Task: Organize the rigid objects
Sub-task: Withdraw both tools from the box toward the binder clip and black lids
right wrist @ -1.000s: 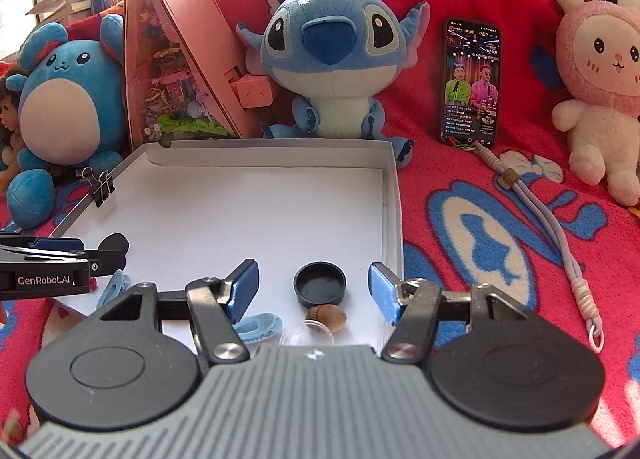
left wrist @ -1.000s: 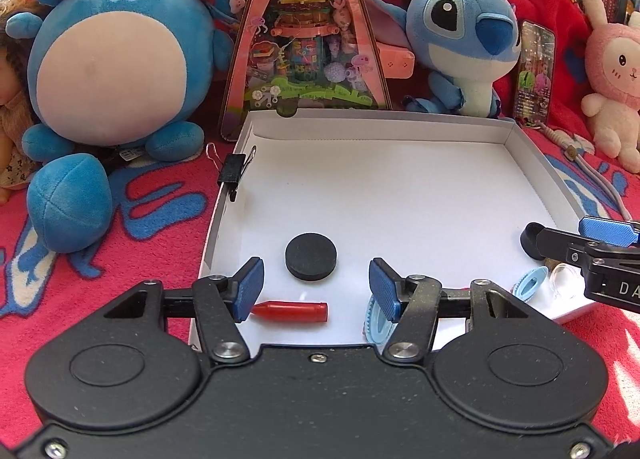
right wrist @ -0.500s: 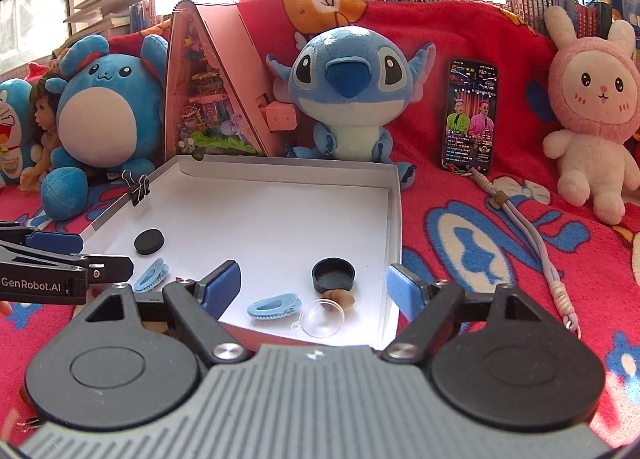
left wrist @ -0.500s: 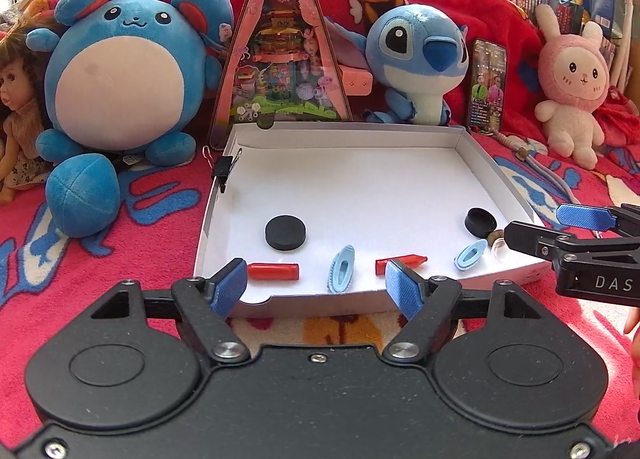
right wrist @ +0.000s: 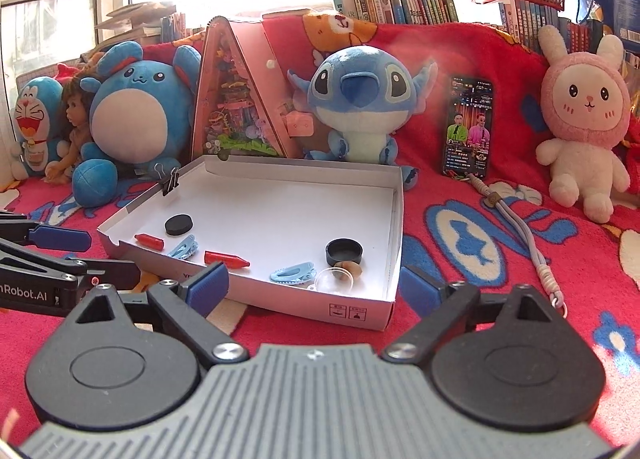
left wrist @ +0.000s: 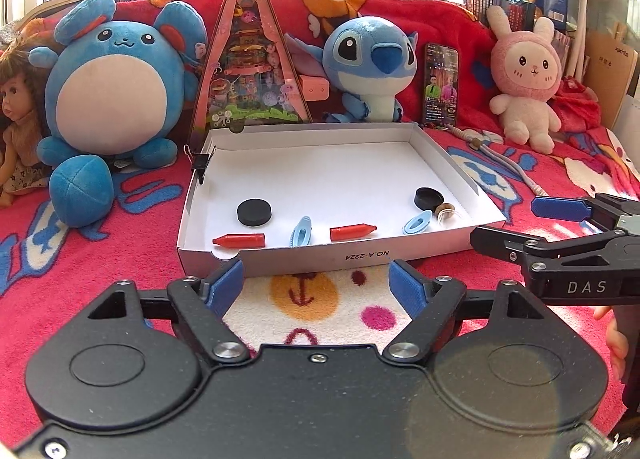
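So the shallow white cardboard box [left wrist: 448, 157] sits on the red cartoon-print blanket [left wrist: 132, 243], and all the small stuff is lined up along its near edge. Near-left corner: a flat black round disc [left wrist: 254, 212] with a red crayon-shaped piece [left wrist: 239, 240] just in front of it. Toward the middle there's a light blue plastic hair clip [left wrist: 301, 231] and a second red crayon piece [left wrist: 353, 231]. Near-right corner is crowded: another blue hair clip [right wrist: 291, 271], a black round cap [right wrist: 344, 251], and a clear plastic dome [right wrist: 334, 281] half covering something brownish I honestly can't make out. A black binder clip [left wrist: 201, 163] is pinched on the left wall.

Left gripper [left wrist: 316, 285] hangs over the blanket just short of the box's front wall, jaws spreading apart, nothing between them. Right gripper [right wrist: 314, 285] is at the near-right corner, jaws also widening with only the box corner in the gap, pads not touching it. Its right finger is partly hidden behind that corner.
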### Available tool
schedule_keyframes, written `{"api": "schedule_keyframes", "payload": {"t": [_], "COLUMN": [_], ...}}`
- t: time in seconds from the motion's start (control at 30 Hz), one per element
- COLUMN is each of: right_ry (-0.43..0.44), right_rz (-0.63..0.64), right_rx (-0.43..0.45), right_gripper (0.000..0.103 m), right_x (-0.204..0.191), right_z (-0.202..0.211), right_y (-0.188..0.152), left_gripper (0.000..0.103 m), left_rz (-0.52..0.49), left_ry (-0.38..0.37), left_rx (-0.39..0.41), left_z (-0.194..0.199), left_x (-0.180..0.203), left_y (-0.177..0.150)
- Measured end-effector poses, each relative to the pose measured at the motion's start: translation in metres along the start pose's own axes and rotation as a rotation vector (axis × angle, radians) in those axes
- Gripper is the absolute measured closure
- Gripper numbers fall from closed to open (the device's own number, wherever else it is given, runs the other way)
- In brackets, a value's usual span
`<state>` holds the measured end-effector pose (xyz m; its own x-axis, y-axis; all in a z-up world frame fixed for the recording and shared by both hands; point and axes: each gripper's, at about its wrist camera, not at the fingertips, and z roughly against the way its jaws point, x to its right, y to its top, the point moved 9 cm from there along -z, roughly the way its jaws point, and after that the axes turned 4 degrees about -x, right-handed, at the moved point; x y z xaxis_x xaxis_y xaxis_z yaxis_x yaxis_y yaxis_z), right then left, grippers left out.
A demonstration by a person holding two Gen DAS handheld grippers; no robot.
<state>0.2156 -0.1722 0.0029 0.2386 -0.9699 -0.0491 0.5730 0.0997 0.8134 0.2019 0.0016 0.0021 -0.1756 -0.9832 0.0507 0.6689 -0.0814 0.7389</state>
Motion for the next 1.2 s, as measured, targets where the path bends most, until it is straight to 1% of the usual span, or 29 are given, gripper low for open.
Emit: {"api": "schedule_keyframes", "payload": {"t": [0.03,0.23,0.43,0.77,1.07,1.2], "right_ry": [0.004,0.009,0.013,0.038,0.049,0.049], "right_rz": [0.0,0.041,0.088,0.069,0.077,0.086], "right_rx": [0.001,0.022,0.033,0.013,0.008,0.006], "right_gripper": [0.003,0.0,0.0,0.0,0.0,0.0], "right_x": [-0.001,-0.007,-0.016,-0.02,-0.026,-0.028], "right_z": [0.002,0.019,0.031,0.038,0.043,0.046], "right_y": [-0.002,-0.014,-0.023,-0.044,-0.06,-0.066], "left_gripper": [0.024,0.023,0.023,0.023,0.022,0.022], "left_rz": [0.001,0.011,-0.002,0.003,0.012,0.015], "left_ry": [-0.004,-0.026,-0.029,-0.034,-0.028,-0.025], "left_rx": [0.003,0.003,-0.009,-0.032,-0.018,-0.028], "left_z": [0.003,0.014,0.022,0.031,0.04,0.043], "left_x": [0.001,0.004,0.006,0.004,0.002,0.0], "left_y": [-0.001,-0.012,-0.023,-0.047,-0.064,-0.073]}}
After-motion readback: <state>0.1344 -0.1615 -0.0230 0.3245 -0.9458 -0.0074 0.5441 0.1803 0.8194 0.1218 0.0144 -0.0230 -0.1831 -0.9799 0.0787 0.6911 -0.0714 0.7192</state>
